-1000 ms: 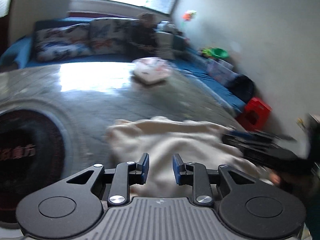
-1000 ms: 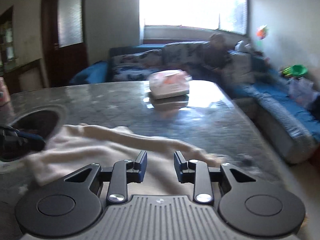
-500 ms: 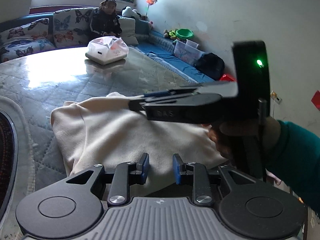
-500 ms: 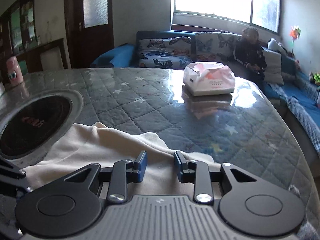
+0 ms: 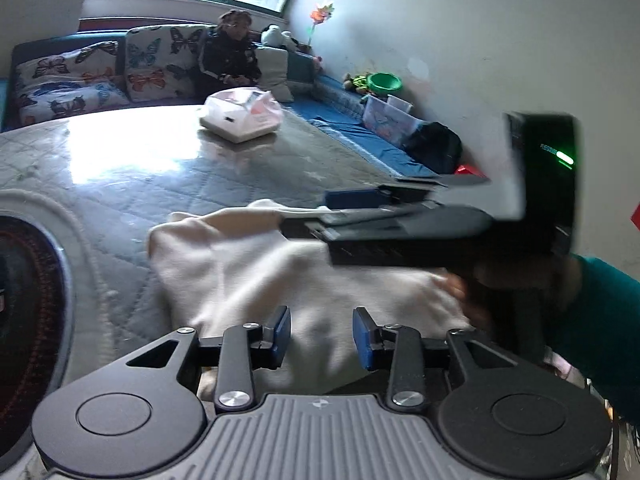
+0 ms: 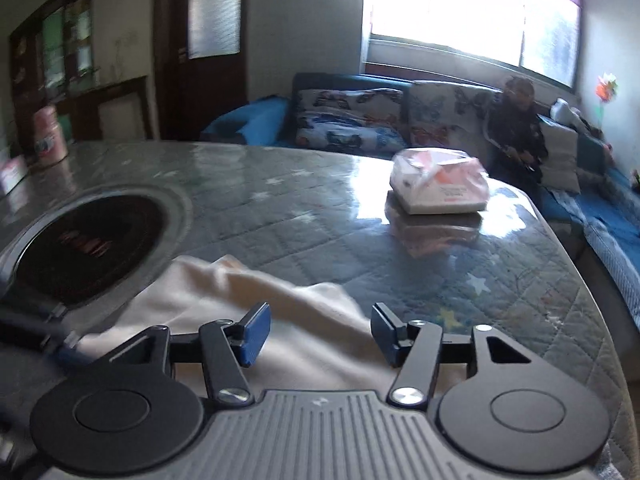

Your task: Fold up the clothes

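Cream cloth (image 5: 288, 280) lies in a soft, bumpy heap on the shiny quilted bench (image 6: 360, 248), near the edge closest to the cameras. It does not look folded flat yet, so most of the folding seems left to do, though how many folds it already has cannot be told. The left gripper (image 5: 322, 334) hangs low over the near part of the cloth with its blue pads spread apart and nothing between them. The right gripper (image 6: 316, 330) is also spread wide and empty, just above the cloth. In the left view it reaches in sideways from 3 o'clock, held by a hand in a teal sleeve (image 5: 596, 312), with its fingers pointing toward 9 o'clock over the far edge of the cloth. A white bag (image 6: 438, 184) sits far off at 12 o'clock, and a round dark plate (image 6: 84, 240) is set in the bench at 9 o'clock.
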`<state>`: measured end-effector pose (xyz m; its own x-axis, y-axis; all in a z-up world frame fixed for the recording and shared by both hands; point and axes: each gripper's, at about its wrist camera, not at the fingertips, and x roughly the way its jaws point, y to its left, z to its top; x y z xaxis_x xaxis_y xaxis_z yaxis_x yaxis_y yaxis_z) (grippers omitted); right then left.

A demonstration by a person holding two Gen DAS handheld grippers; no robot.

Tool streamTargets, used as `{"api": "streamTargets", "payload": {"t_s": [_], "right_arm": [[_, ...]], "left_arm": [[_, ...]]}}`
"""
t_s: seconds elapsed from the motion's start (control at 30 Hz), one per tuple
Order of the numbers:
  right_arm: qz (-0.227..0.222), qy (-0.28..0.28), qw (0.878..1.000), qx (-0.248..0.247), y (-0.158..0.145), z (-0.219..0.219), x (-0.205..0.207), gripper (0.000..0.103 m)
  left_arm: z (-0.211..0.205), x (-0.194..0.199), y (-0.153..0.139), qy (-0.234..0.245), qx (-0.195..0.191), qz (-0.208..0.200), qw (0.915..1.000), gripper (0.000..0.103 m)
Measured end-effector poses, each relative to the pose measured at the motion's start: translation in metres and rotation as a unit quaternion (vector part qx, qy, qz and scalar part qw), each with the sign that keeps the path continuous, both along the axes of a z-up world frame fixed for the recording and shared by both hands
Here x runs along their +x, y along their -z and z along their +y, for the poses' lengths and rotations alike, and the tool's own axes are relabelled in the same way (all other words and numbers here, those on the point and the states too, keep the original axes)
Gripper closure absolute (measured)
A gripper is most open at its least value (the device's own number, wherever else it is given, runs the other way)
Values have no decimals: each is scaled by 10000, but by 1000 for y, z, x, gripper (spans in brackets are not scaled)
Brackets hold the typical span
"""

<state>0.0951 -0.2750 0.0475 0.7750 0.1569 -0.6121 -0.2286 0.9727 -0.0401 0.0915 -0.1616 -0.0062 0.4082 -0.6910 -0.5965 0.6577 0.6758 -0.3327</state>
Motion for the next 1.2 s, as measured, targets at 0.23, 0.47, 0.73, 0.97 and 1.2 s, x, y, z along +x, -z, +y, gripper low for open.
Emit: {"api": "streamTargets", "payload": {"t_s": [0.23,0.47,0.73,0.97,1.2], "right_arm": [[69,-365,9988,-307,8,22,-4,44],[183,-418,9987,-246,12,28,23,42],[233,-278,9990,-261,18,37,53,39],[74,-190,9996,-212,3,34,44,34],[59,-35,9992,-400,-3,21,4,29]], "left_arm": [[10,1,2,-97,51,-8,9999,65],[18,3,7,-29,51,24,10000,63],[19,4,9,29,11,58,10000,60],[21,-2,4,2,14,28,10000,53],[31,-8,3,-97,-2,4,10000,51]]}}
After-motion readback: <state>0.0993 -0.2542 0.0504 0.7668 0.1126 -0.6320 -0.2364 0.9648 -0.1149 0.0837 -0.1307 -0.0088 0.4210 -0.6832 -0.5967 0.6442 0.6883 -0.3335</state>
